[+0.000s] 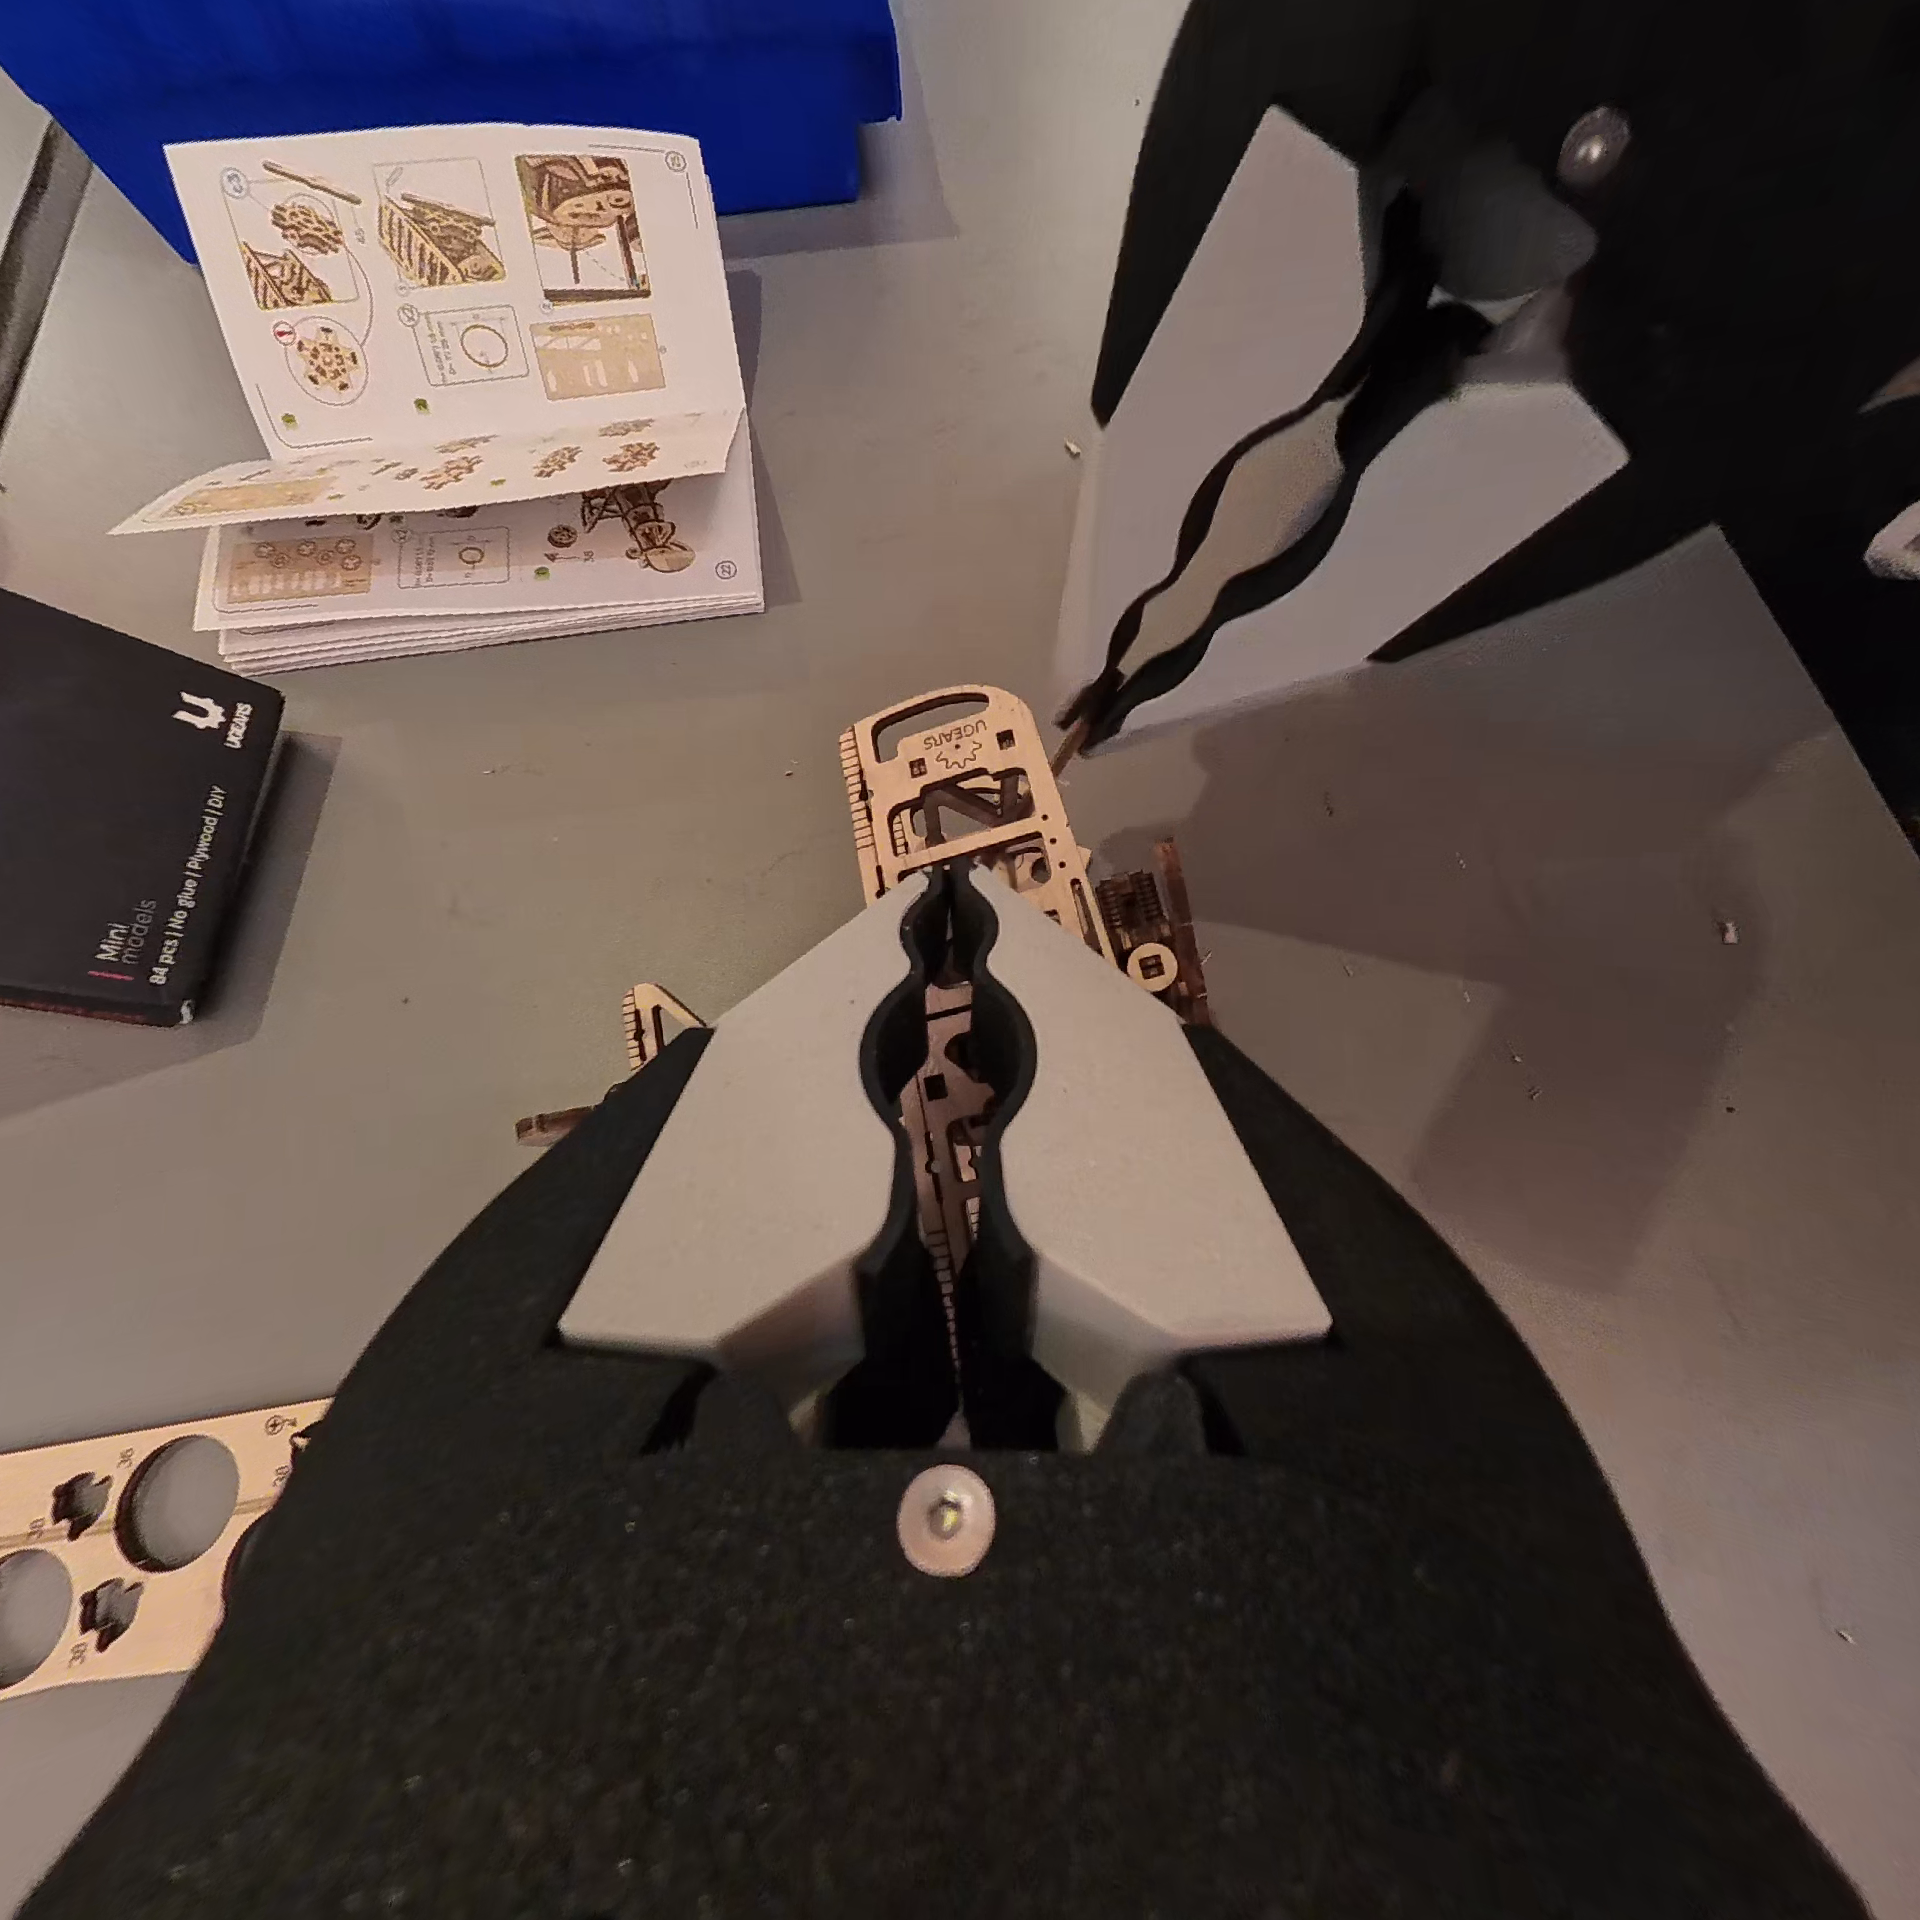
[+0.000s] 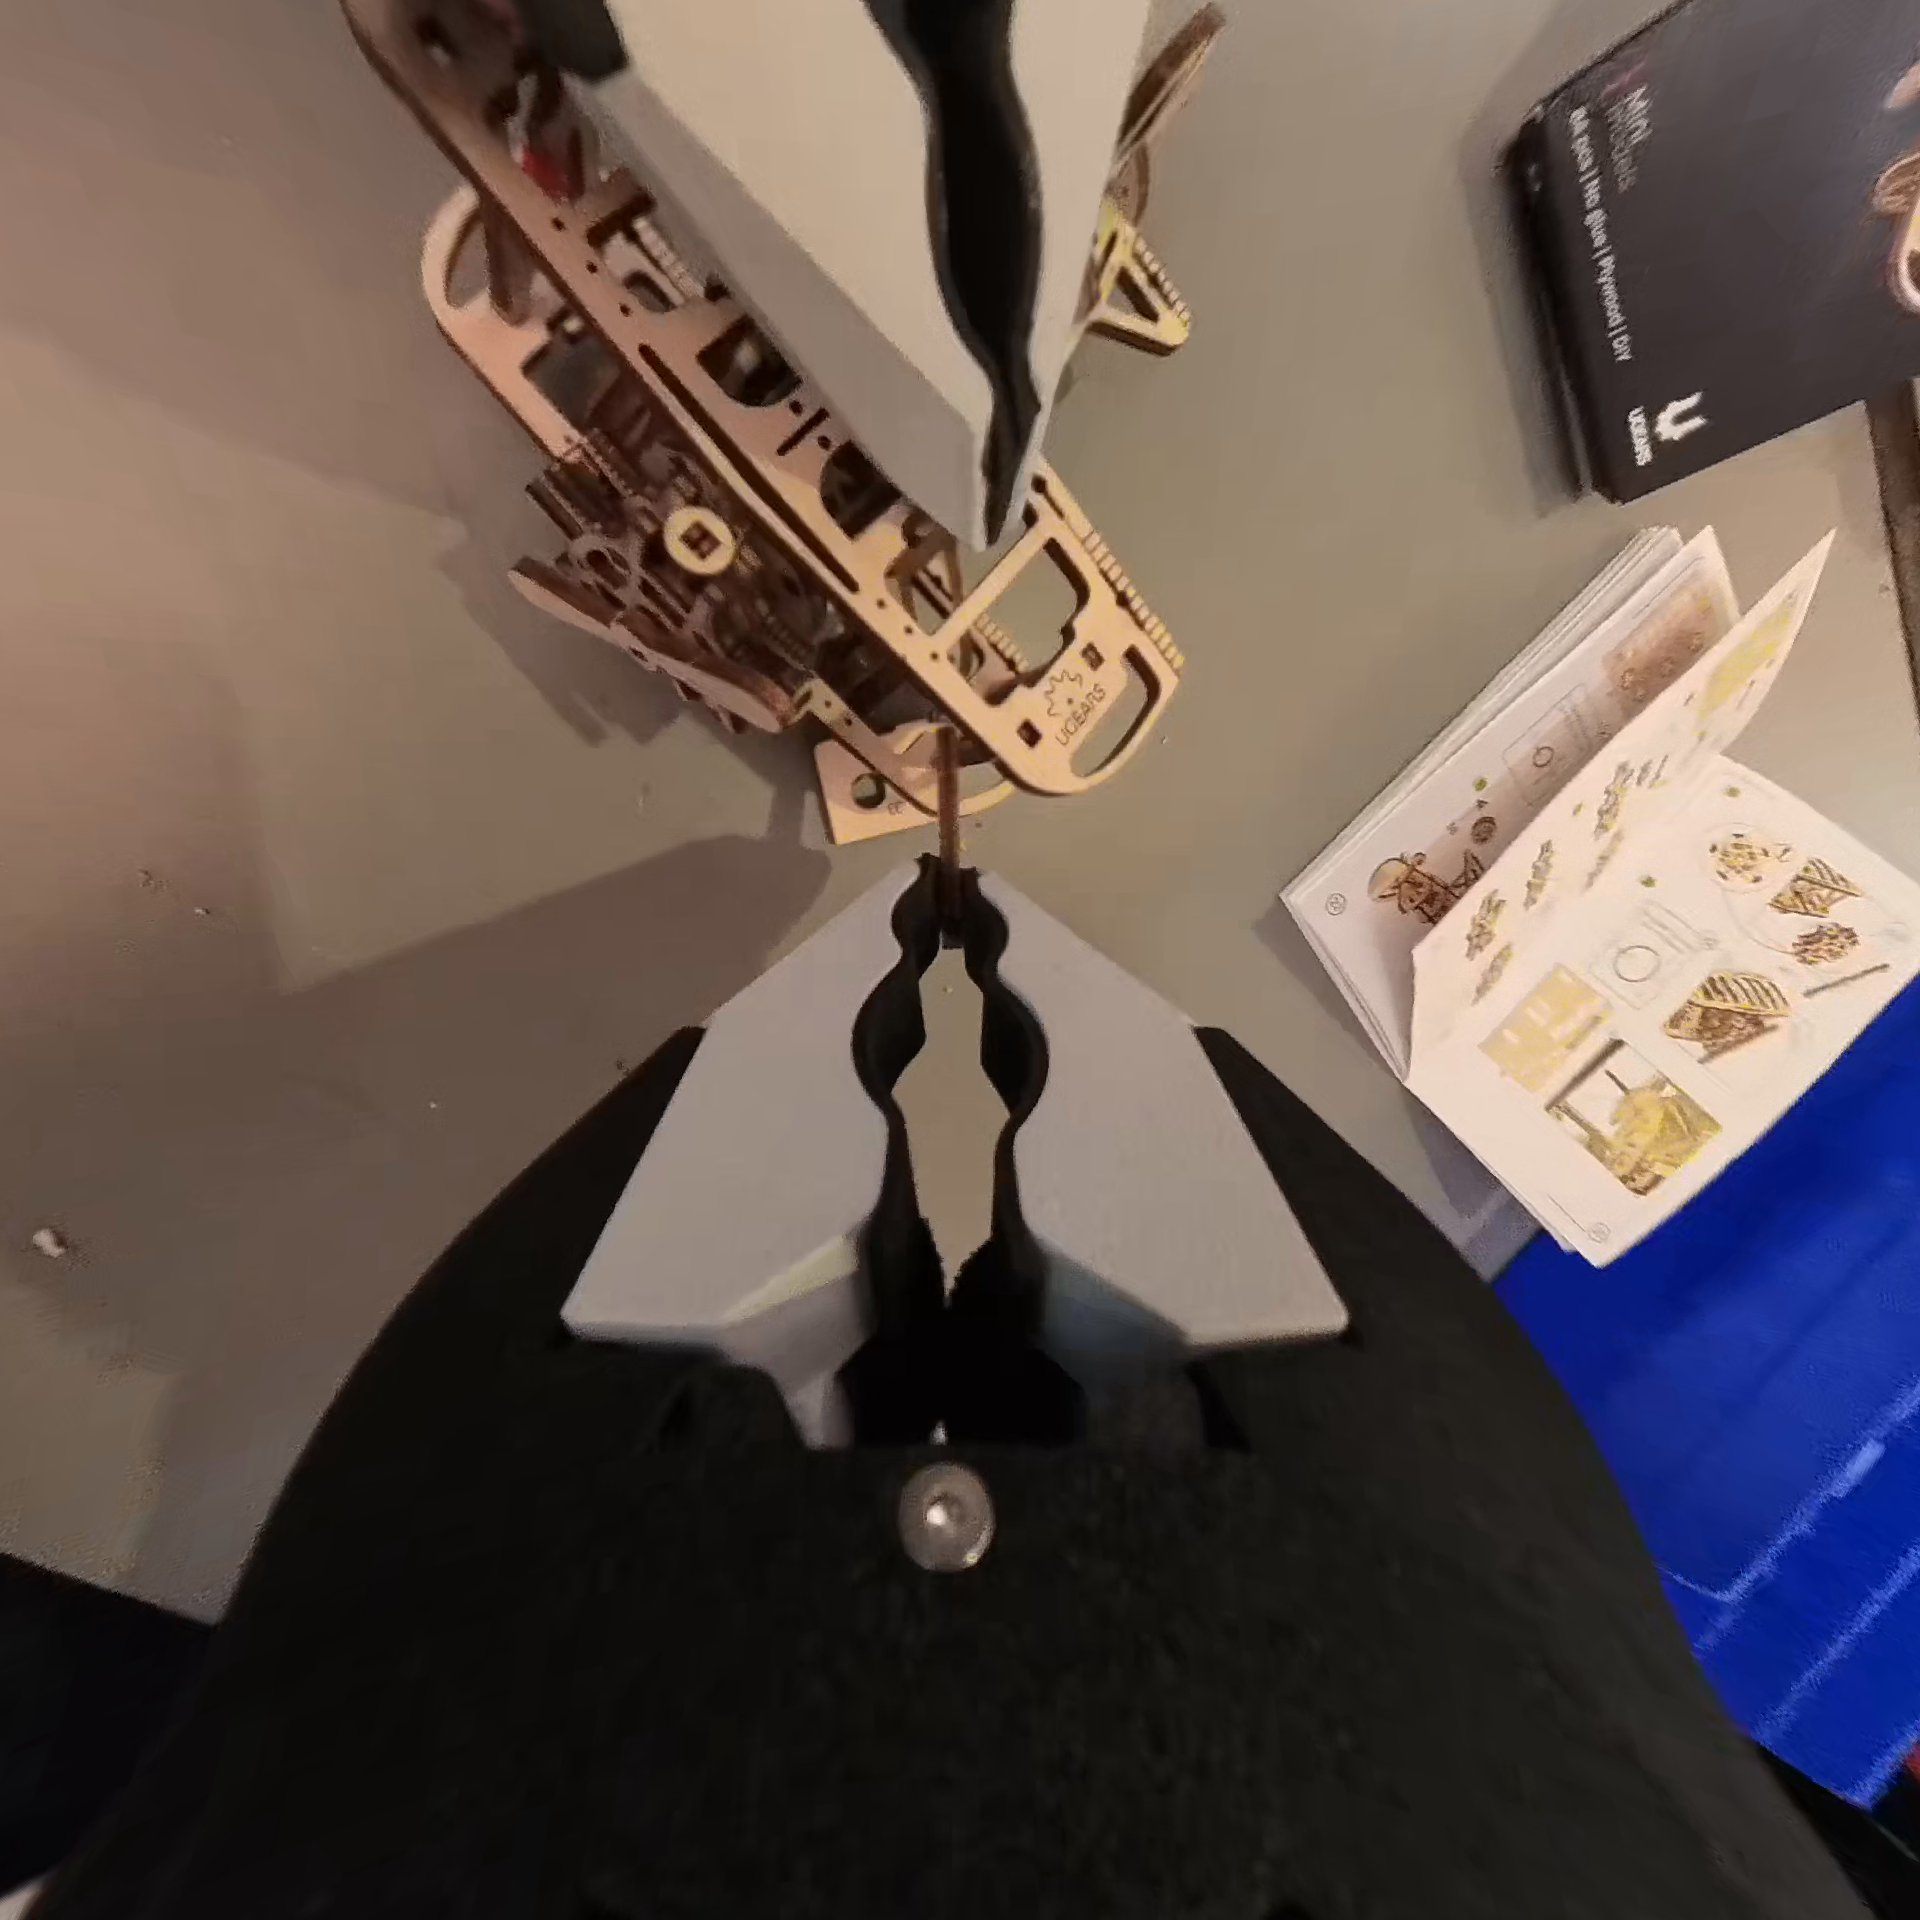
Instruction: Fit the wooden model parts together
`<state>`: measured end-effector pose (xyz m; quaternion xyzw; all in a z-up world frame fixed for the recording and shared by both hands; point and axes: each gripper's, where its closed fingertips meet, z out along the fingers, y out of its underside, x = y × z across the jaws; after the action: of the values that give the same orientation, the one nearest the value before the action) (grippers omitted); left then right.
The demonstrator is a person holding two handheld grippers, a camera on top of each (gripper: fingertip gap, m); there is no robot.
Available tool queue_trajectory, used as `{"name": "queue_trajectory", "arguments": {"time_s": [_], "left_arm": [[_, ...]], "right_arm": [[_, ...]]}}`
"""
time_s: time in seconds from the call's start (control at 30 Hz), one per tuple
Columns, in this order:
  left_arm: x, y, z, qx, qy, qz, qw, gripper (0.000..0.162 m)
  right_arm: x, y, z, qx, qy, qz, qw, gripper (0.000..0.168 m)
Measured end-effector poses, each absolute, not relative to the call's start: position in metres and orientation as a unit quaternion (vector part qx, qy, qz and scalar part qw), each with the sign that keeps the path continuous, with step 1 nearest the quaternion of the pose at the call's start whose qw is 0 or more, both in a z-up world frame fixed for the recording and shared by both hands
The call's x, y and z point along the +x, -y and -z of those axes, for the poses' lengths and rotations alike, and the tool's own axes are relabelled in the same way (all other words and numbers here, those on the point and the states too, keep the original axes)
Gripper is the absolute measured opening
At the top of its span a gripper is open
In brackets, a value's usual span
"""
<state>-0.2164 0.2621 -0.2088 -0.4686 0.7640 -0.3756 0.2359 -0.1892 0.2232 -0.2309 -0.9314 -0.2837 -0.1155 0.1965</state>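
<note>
Grey tabletop [image 1: 623, 831], instruction booklet [image 1: 468, 384] upper left of the left wrist view: my left gripper [image 1: 951, 883] is clamped on the wooden model [image 1: 951, 769] at frame centre, my right gripper [image 2: 945, 883] pinching a thin wooden pin [image 2: 948, 800] at its end.

Pale laser-cut plywood forms the wooden model [image 1: 956, 769], its edges scorched dark brown, clamped in the left claw [image 1: 948, 883], whose smooth matt grey plastic fingers [image 1: 790, 1122] carry black rubbery wavy liners on a grainy black body fixed with a shiny metal screw [image 1: 945, 1522]. The right claw [image 2: 943, 883] pinches a thin dark wooden pin [image 2: 948, 805]. Nearby lie a paper instruction booklet [image 1: 468, 416], a matt black cardboard box [image 1: 114, 831] and a punched plywood sheet [image 1: 125, 1538] on the smooth, matt grey desk [image 1: 520, 1247].
</note>
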Motion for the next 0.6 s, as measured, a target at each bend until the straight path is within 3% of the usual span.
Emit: {"name": "queue_trajectory", "arguments": {"time_s": [0.4, 0.6], "left_arm": [[-0.217, -0.262, 0.209, -0.470, -0.761, 0.383, 0.232, 0.000], [-0.217, -0.262, 0.209, -0.470, -0.763, 0.378, 0.234, 0.000]], "right_arm": [[-0.200, -0.205, 0.221, -0.918, 0.217, 0.002, 0.332, 0.002], [-0.180, -0.176, 0.258, -0.940, 0.196, -0.067, 0.270, 0.002]]}}
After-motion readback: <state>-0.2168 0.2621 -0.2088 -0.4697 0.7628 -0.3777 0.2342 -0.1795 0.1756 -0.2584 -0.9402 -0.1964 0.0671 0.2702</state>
